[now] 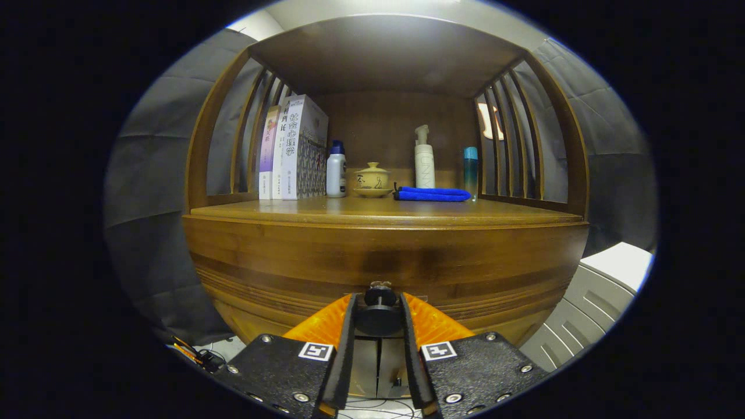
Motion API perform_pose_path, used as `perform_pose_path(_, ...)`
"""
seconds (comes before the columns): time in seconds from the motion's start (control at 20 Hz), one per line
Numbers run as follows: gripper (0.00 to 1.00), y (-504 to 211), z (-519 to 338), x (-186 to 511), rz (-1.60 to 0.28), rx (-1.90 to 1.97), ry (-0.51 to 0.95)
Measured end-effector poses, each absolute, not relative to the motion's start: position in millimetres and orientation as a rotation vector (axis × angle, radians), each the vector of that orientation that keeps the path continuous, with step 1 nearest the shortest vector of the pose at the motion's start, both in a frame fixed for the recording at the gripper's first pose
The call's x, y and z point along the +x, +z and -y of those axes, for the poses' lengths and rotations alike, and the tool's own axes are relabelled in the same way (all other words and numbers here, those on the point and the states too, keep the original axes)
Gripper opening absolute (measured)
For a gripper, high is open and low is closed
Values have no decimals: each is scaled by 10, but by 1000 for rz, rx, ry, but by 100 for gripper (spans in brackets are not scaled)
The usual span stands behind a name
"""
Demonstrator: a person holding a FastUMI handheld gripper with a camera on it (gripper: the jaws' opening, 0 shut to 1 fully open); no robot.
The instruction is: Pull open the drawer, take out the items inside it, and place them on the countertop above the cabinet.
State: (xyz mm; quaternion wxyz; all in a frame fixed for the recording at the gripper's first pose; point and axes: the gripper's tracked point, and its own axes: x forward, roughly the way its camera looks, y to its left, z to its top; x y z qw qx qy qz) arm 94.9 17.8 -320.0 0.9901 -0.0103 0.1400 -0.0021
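Observation:
A wooden cabinet stands right in front of me. Its drawer front [384, 262] fills the space just beyond my fingers, and its small dark round knob [379, 302] sits between my fingertips. My gripper [378, 311] is shut on that knob, one finger pressing each side. The drawer's inside is hidden. Above the drawer lies the wooden countertop [407, 214], under a shelf roof with slatted sides.
At the back of the countertop stand upright books [294, 151], a white bottle with a blue cap [336, 170], a lidded yellow cup on a saucer [372, 179], a white pump bottle [424, 158], a teal bottle [470, 170] and a folded blue cloth [432, 194]. A pale grey unit [605, 291] stands to the right, and cables [195, 355] lie low on the left.

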Motion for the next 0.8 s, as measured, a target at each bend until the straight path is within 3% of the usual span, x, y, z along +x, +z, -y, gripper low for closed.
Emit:
perform_pose_path(0.15, 35, -3195, -147, 871, -306, -39, 4)
perform_pose_path(0.8, 34, -3016, -172, -292, -325, -25, -5)
